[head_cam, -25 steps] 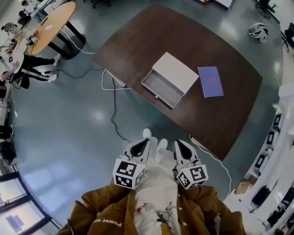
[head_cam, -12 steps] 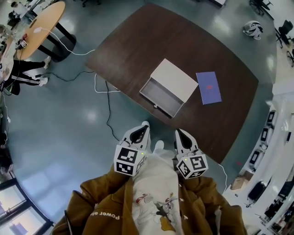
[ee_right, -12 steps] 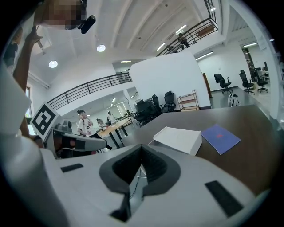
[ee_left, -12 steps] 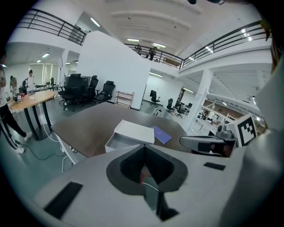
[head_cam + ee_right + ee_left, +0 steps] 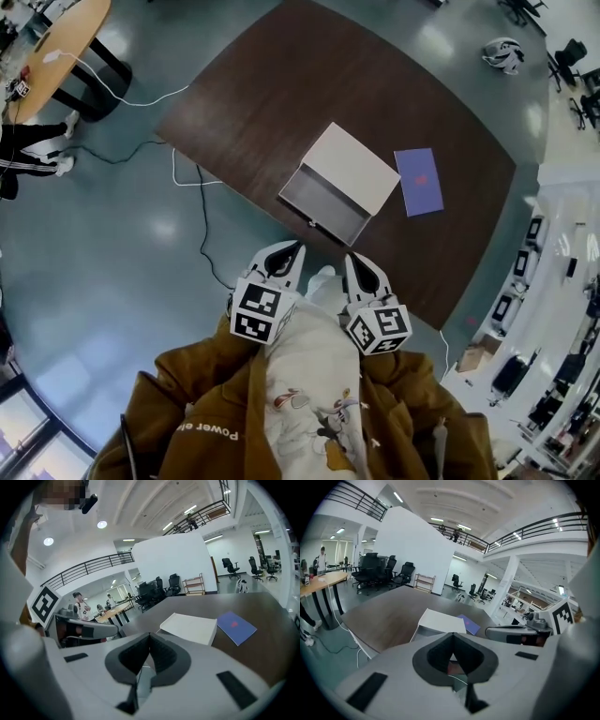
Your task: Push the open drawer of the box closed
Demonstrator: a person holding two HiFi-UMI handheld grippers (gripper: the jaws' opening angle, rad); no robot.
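Note:
A white box (image 5: 352, 169) lies on the dark brown table (image 5: 281, 84), its grey drawer (image 5: 323, 203) pulled out toward the near table edge. Both grippers hang close to the person's chest, short of the table. My left gripper (image 5: 291, 248) is shut and empty, its tips touching. My right gripper (image 5: 354, 260) is also shut with nothing held. The white box (image 5: 439, 621) shows beyond the left jaws, and the same box (image 5: 190, 626) lies ahead of the right jaws.
A purple booklet (image 5: 419, 180) lies flat on the table right of the box. A white cable (image 5: 187, 178) and a black cable (image 5: 208, 246) trail over the floor left of the table. An orange table (image 5: 52, 52) stands far left.
The person has stepped toward the table: box and table edge sit closer to the grippers in the head view. Both grippers stay shut in the same pose.

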